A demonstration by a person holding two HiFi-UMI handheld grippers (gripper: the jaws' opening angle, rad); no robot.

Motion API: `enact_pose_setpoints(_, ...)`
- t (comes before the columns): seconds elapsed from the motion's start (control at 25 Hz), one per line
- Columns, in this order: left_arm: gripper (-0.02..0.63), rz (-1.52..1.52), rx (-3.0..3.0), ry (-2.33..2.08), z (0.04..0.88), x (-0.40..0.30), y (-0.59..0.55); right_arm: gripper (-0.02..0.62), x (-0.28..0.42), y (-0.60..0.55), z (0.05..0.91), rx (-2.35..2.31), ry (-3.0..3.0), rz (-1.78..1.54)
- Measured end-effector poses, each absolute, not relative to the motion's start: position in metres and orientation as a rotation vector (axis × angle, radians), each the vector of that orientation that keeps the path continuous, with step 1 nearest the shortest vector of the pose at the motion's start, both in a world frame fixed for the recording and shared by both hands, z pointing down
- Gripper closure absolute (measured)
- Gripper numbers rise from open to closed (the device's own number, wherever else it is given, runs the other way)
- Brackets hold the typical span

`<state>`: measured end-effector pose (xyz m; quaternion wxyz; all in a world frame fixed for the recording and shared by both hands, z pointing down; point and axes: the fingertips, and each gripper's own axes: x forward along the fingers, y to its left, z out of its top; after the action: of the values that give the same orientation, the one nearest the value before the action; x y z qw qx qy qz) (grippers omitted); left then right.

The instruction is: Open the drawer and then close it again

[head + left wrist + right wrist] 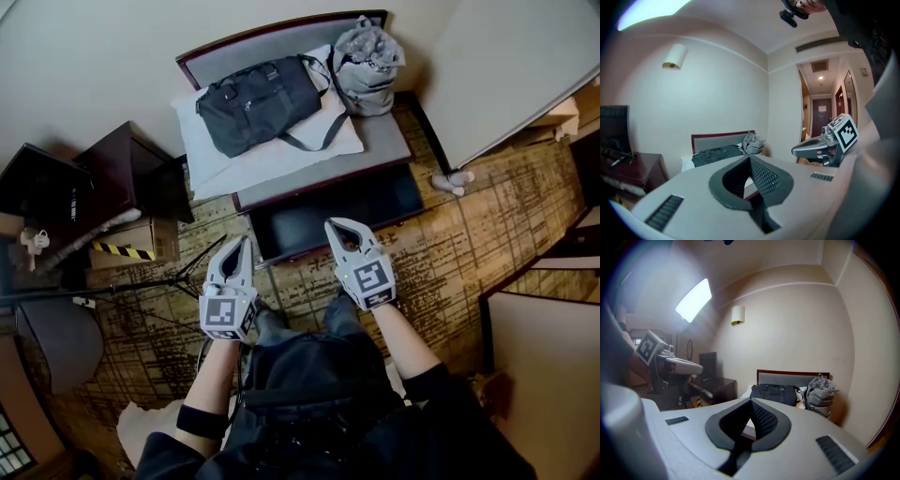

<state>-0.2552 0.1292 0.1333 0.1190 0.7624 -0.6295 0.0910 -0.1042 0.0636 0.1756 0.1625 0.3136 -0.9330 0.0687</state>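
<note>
The low luggage bench (384,141) has a grey padded top in a red-brown frame, and its dark drawer front (337,211) faces me. A black duffel bag (258,101), a white pillow (272,159) and a grey backpack (366,66) lie on top. My left gripper (246,242) and right gripper (335,225) hover side by side in front of the drawer, not touching it. Both are shut with nothing between the jaws. In the left gripper view its shut jaws point at the bench (722,140), with the right gripper (825,147) beside it. The right gripper view shows the bag (774,393).
A dark wooden cabinet (122,173) with a TV (614,129) stands left of the bench. A cardboard box with yellow-black tape (131,246) and thin tripod legs (141,286) sit on the patterned carpet (469,244) at left. A pale panel (497,66) stands at right.
</note>
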Motion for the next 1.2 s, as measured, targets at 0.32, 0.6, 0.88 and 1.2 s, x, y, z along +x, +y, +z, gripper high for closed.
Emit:
enact_pose_setpoints(0.32,0.601,0.302,2.217,-1.844,0.157,-0.260,0.131,0.591,-0.104,0.062,0.180,0.879,-2.666,0.192)
enact_pose_setpoints(0.6,0.601,0.423,2.101,-1.710,0.231,-0.247,0.158,0.591,-0.110,0.073,0.209,0.813,-2.643,0.228)
enact_pose_setpoints(0.88,0.601,0.557,1.979,-1.530,0.359,-0.229,0.203,0.592,-0.133,0.085,0.271,0.739,-2.606,0.281)
enact_pose_setpoints(1.2,0.601,0.572,1.759,-1.508,0.537,-0.240,0.220,0.592,-0.183,0.097,0.398,0.644,-2.583,0.302)
